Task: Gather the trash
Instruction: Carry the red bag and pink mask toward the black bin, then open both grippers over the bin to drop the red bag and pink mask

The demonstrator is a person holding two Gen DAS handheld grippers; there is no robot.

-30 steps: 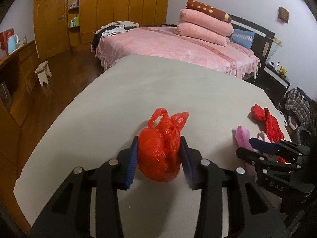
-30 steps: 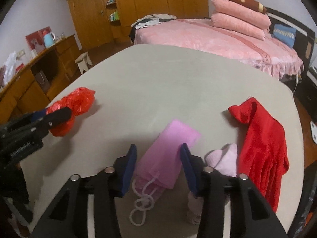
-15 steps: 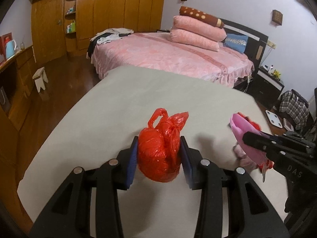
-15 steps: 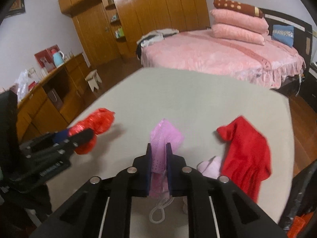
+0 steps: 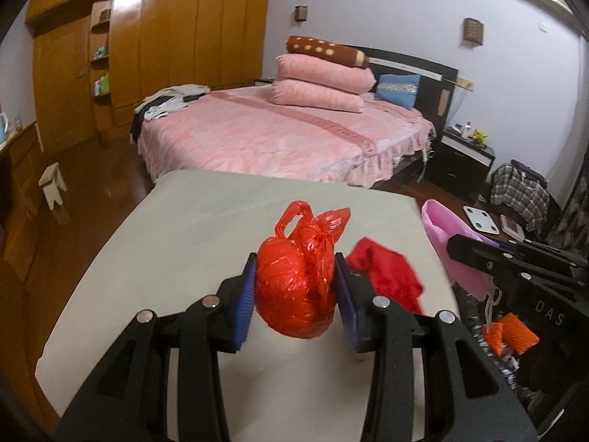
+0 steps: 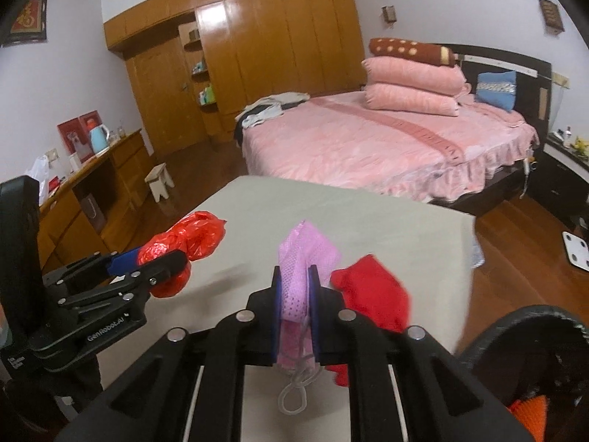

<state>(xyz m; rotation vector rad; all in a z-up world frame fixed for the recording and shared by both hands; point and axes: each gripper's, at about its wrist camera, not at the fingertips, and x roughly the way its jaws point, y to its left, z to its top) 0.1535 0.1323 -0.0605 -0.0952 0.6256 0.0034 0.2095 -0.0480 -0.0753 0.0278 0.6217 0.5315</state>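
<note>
My left gripper [image 5: 296,291] is shut on a tied red plastic bag [image 5: 296,287] and holds it above the grey table [image 5: 191,228]. The bag also shows in the right wrist view [image 6: 184,246], at the left. My right gripper [image 6: 295,294] is shut on a pink face mask [image 6: 300,269] with a white ear loop hanging below, lifted off the table. The mask also shows in the left wrist view [image 5: 447,243], at the right. A red glove [image 6: 371,298] lies on the table under and right of the mask; it also shows in the left wrist view [image 5: 386,276].
A dark bin [image 6: 530,335] with orange trash [image 5: 510,335] inside stands at the table's right front corner. A pink bed [image 5: 279,140] lies beyond the table. A wooden sideboard [image 6: 84,199] runs along the left, with a small stool [image 6: 160,180] on the floor.
My right gripper closed on the pink mask and lifted it off the table. Both grippers rose with their loads; the red bag stayed gripped throughout.
</note>
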